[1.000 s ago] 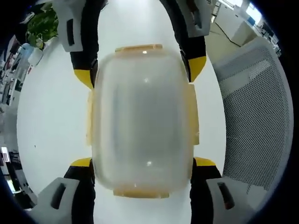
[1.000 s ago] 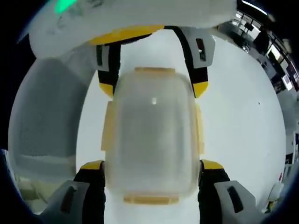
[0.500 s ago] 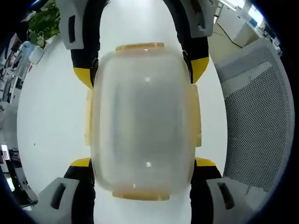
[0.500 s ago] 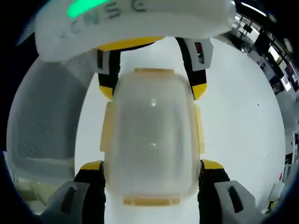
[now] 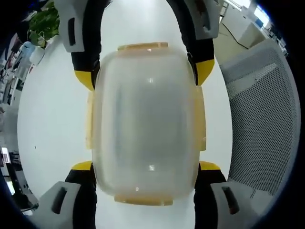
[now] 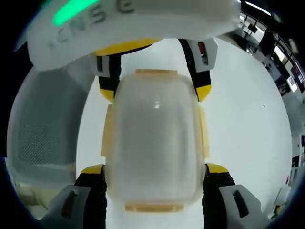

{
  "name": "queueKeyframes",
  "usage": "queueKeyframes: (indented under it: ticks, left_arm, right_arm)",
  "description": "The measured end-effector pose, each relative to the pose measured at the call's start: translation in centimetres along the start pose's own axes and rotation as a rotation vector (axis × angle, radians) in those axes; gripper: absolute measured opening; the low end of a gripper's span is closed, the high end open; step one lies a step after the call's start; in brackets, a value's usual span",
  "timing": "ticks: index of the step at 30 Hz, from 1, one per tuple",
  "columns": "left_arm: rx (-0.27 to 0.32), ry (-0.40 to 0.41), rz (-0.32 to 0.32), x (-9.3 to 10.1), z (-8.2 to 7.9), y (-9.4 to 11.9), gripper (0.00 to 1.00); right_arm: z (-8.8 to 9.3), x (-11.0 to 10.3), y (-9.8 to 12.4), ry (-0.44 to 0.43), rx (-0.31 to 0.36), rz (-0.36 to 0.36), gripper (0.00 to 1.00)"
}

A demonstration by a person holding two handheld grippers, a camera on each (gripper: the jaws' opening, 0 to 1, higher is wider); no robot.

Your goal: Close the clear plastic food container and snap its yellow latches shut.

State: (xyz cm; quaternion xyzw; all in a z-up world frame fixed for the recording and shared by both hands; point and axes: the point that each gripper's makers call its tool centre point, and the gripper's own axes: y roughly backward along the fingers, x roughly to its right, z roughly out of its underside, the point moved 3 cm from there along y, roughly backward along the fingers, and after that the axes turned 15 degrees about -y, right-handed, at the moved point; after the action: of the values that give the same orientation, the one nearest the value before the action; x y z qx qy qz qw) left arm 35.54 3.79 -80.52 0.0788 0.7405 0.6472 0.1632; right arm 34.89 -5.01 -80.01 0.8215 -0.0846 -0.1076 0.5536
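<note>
A: What is the biggest thing here?

B: A white table [image 5: 52,119]. A grey mesh chair [image 5: 259,119] stands at 3 o'clock in the left gripper view.

A: Where is the container?

B: The clear plastic food container [image 5: 145,119] lies on the table at the centre of the left gripper view. It also sits at the centre of the right gripper view [image 6: 153,143]. Its lid is on, and pale yellow latches [image 5: 143,46] show along its four edges.

A: And the grippers?

B: The left gripper [image 5: 145,167] is clamped on the container's near end, jaws pressing both sides. The right gripper [image 6: 155,169] is clamped on the opposite end, and it appears at 12 o'clock in the left gripper view.

A: Anything smaller?

B: A green plant [image 5: 42,25] at 10 o'clock, left gripper view.
</note>
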Motion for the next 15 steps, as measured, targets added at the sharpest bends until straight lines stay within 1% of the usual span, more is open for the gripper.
queueKeyframes:
  ticks: [9,15]
  left_arm:
    - [0.011,0.004,-0.007,0.0,-0.01,0.01,0.85]
    - [0.042,0.007,-0.015,0.03,0.05,-0.02,0.85]
  right_arm:
    - [-0.04,0.01,-0.13,-0.004,-0.015,0.006,0.84]
    - [-0.08,0.03,-0.32,-0.004,-0.031,0.015,0.85]
